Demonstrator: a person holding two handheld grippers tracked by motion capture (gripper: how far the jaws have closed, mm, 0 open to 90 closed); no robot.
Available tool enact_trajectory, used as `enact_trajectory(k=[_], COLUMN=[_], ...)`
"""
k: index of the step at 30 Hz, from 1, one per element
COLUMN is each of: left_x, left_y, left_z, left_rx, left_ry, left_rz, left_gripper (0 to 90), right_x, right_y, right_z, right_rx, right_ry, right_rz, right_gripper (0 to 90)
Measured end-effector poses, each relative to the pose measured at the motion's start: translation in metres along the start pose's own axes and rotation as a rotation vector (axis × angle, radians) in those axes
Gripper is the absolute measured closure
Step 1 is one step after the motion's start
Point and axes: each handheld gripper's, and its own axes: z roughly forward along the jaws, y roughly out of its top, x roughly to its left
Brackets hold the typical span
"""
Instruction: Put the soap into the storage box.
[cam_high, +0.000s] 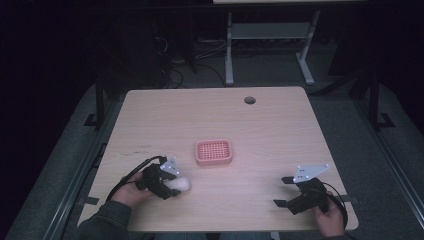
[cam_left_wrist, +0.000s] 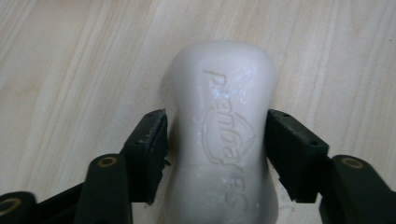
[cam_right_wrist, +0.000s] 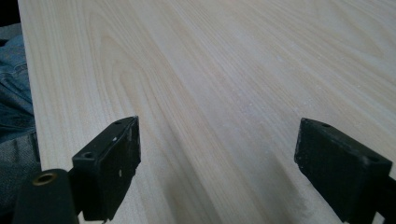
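At the near left of the worktop (cam_high: 210, 120), my left tool (cam_high: 172, 187) grips a white soap (cam_high: 181, 184) by its narrow waist, one jaw pressed to each side. The left gripper view shows the soap (cam_left_wrist: 229, 135) lying lengthwise between the jaws over the wood, with raised lettering on top. A pink dish (cam_high: 214, 152) sits near the middle, apart from both tools. My right tool (cam_high: 285, 192) rests at the near right, its jaws spread wide over bare wood.
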Motion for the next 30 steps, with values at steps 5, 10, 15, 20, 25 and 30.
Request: enact_trajectory(k=[5,10,15,20,25,30], left_x=[-0.0007,-0.0010,-0.0011,-0.0011,-0.0013,-0.0023], left_y=[0.0008,0.0008,0.0010,0.0011,0.0019,0.0039], left_z=[0.0015,0.0019,0.0024,0.0030,0.0027,0.0028], left_rx=[0.008,0.013,0.017,0.015,0.020,0.027], left_ry=[-0.009,-0.008,-0.005,-0.007,-0.008,-0.007], left_rz=[0.008,0.008,0.012,0.005,-0.001,0.000], left_gripper=[46.5,47.2,47.3,47.4,49.1,49.3], right_x=[0.0004,0.0003,0.0005,0.0005,0.0005,0.0005], right_y=[0.0004,0.0003,0.0003,0.0003,0.0003,0.0001], right_z=[0.0001,-0.0001,0.0000,-0.0001,-0.0001,-0.0003], right_rx=[0.000,0.000,-0.001,0.000,-0.001,-0.002], right_ry=[-0.001,-0.001,-0.001,-0.001,0.000,0.001], right_rz=[-0.002,-0.001,-0.002,-0.001,-0.002,-0.001], right_gripper=[14.1,14.2,14.1,14.2,14.2,14.2])
